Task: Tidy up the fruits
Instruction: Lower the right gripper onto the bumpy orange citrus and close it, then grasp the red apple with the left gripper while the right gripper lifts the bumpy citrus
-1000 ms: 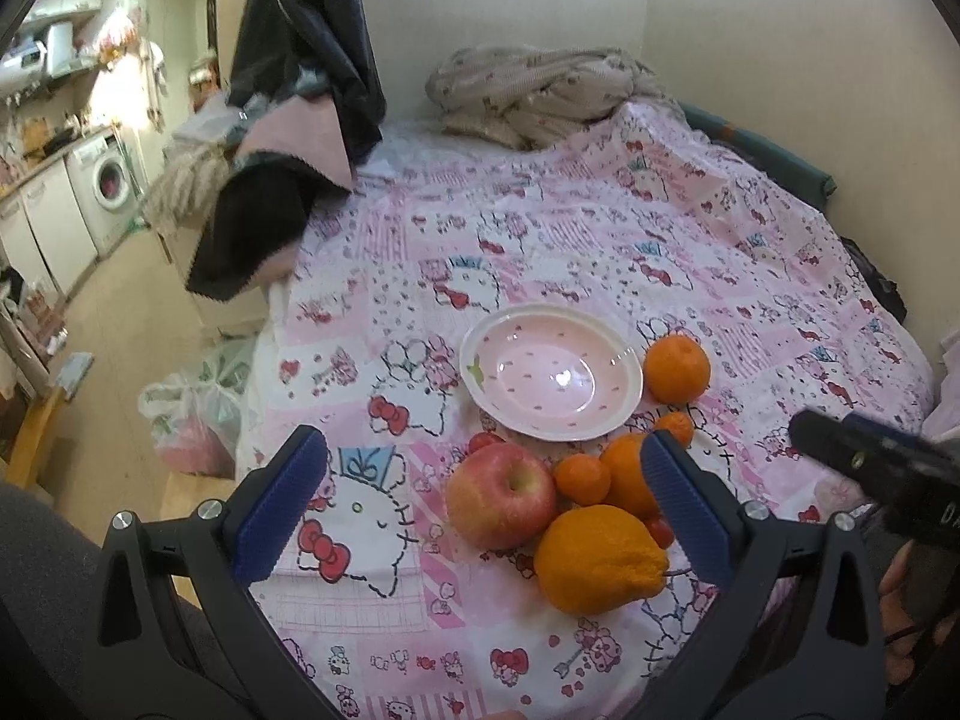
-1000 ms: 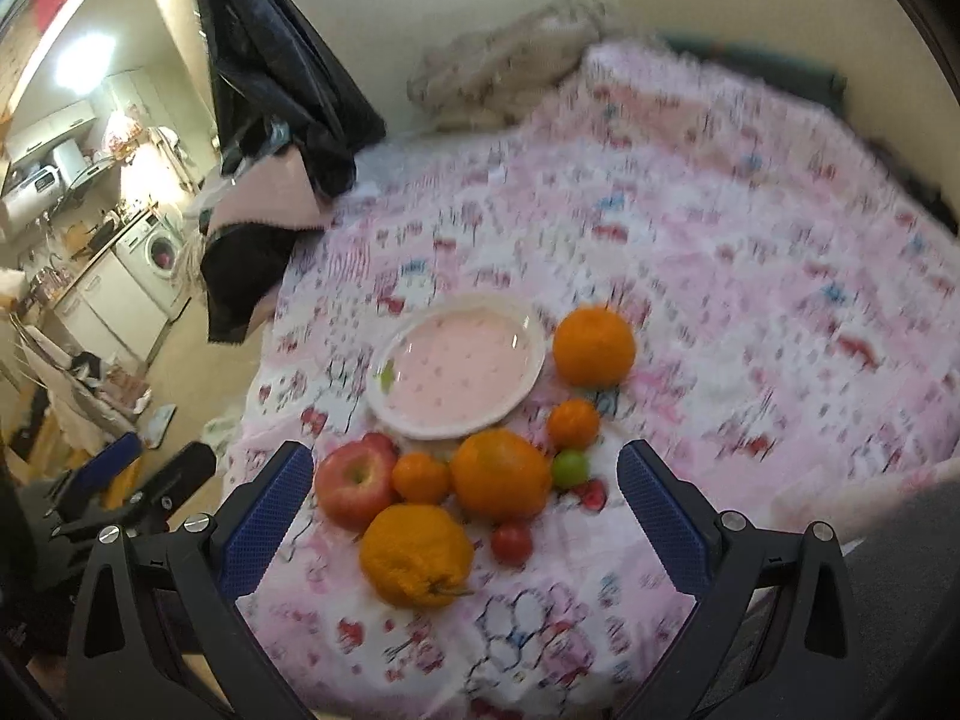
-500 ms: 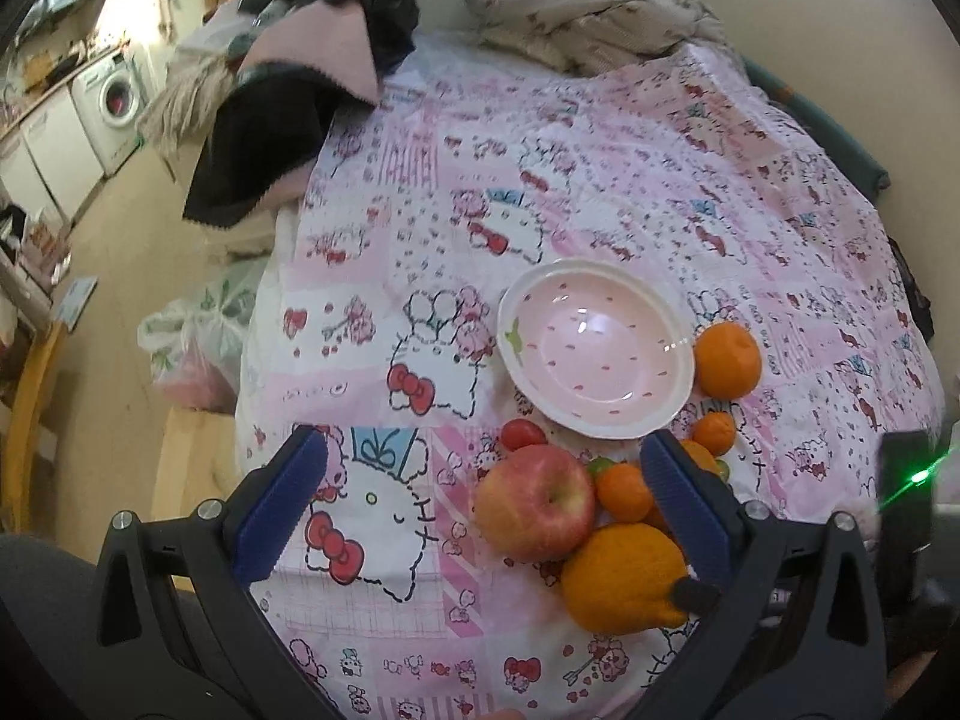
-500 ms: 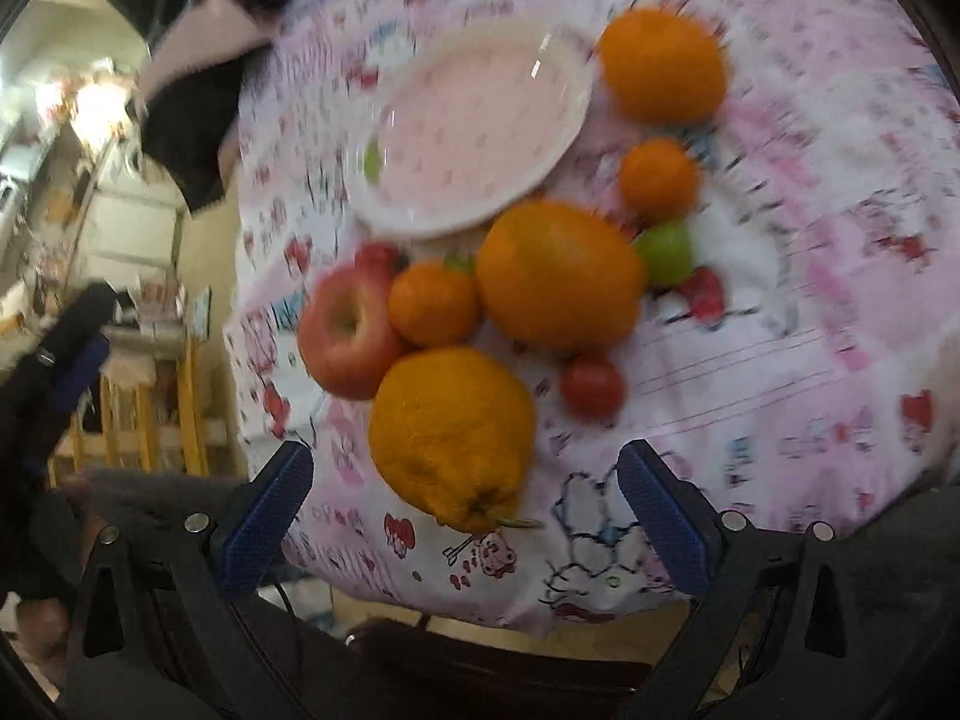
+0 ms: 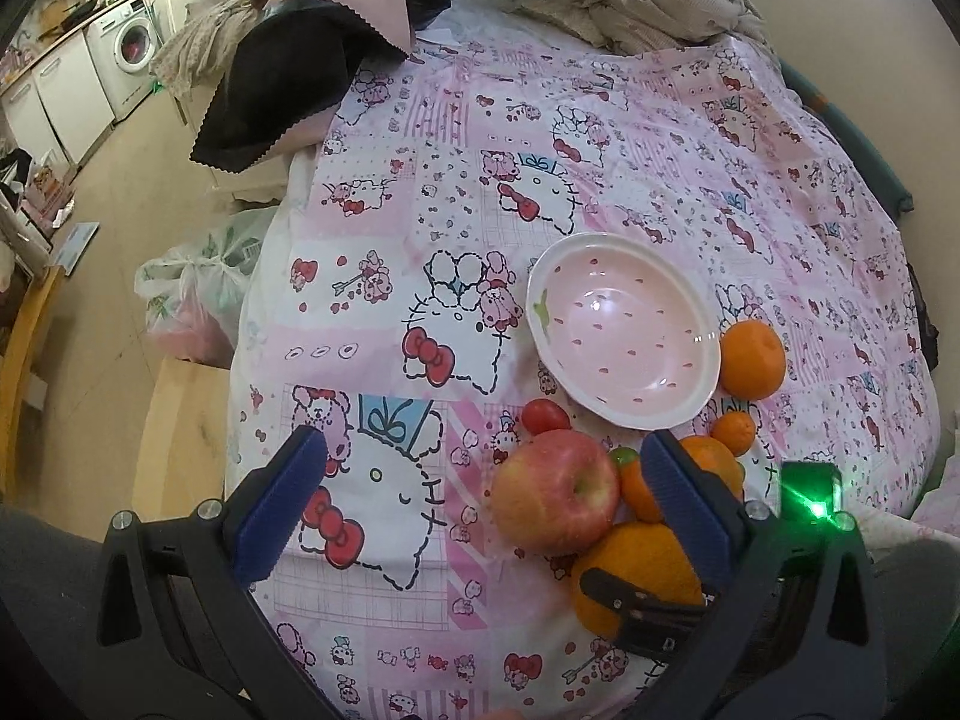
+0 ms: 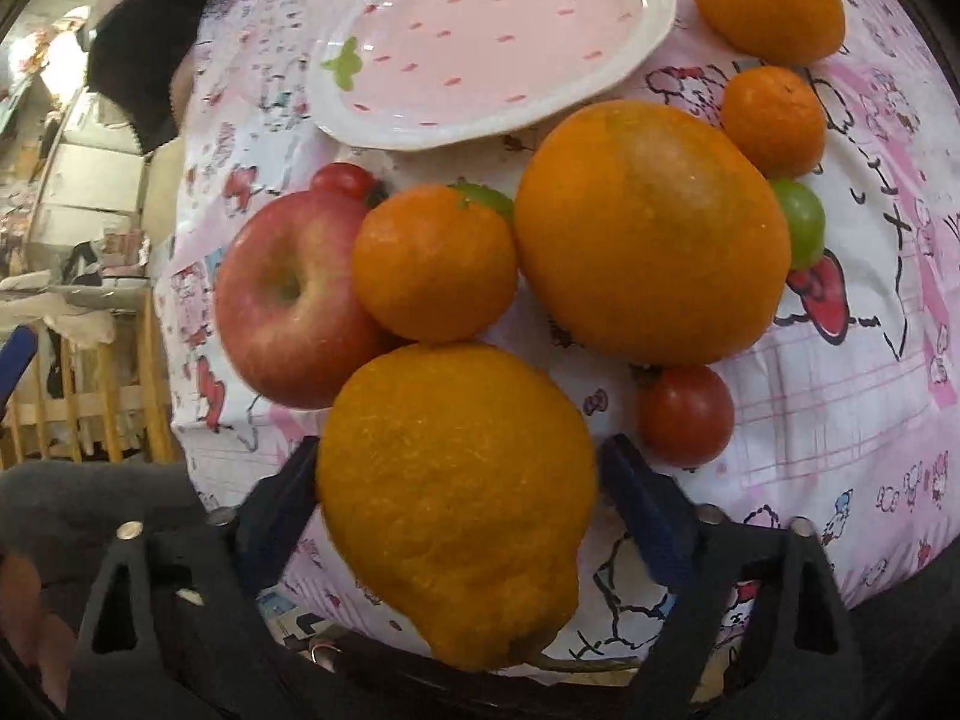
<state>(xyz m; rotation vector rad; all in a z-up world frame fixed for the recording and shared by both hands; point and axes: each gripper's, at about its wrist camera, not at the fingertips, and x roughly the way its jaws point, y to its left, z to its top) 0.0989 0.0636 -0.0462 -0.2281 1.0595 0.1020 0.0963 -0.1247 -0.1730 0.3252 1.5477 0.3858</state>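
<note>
The right gripper [image 6: 459, 480] was closing around the big, knobbly, pear-shaped orange citrus [image 6: 456, 492], pads not clearly pressing; heavy, firm, grippable across its belly. The left gripper [image 5: 480, 480] stood spread, empty.

Glossy ceramic plate [image 5: 624, 414]; printed cloth bedspread [image 5: 420, 180]

The bed [image 5: 420, 192] had a pink cartoon-cat quilt on it. A pink plate [image 5: 624, 330] sat near the middle, nothing in it. Just in front, bunched up and touching: an apple [image 5: 555, 501], a bumpy citrus [image 6: 456, 480], a big orange [image 6: 651, 234], mandarins and little tomatoes. Crumpled blanket [image 5: 630, 6] lay at the far end, dark clothes [image 5: 288, 78] hung over the corner.
</note>
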